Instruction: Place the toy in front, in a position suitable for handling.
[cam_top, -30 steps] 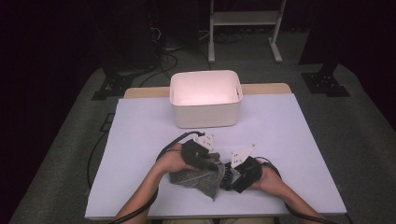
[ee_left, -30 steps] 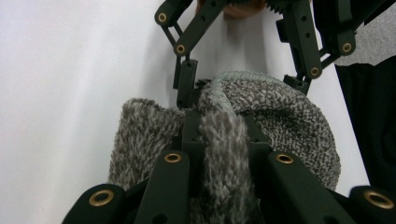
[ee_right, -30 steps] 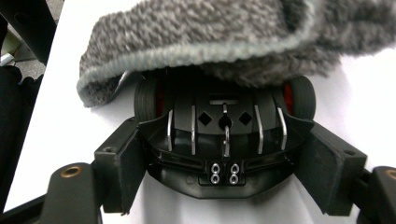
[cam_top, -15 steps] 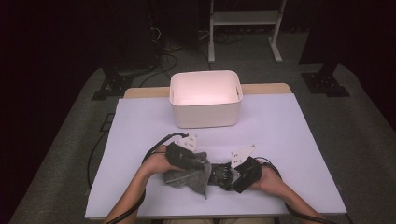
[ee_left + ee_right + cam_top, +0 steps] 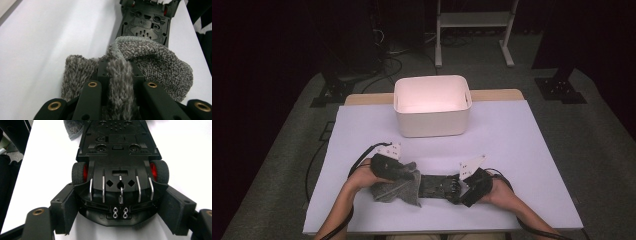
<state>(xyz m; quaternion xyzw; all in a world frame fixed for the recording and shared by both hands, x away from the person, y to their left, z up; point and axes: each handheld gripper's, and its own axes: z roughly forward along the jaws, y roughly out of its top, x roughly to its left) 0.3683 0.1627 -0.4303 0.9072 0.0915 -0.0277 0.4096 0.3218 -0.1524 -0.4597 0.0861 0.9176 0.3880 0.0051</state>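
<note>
Upside down near the front edge of the white table (image 5: 522,150): a black toy car (image 5: 119,157), underside up, red wheels showing. Clamped at its rear end by the right gripper (image 5: 120,213), jaws pressed against both sides. Pinched in the left gripper (image 5: 120,75), a fold of grey fuzzy cloth (image 5: 155,65), touching the car's far end. Farther back, a white bin (image 5: 432,105).

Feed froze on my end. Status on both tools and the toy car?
Left tool shut on grey cloth, cloth against toy car underside. Right tool clamps car's end, car upside down. White bin stands apart behind; nothing in the way.
</note>
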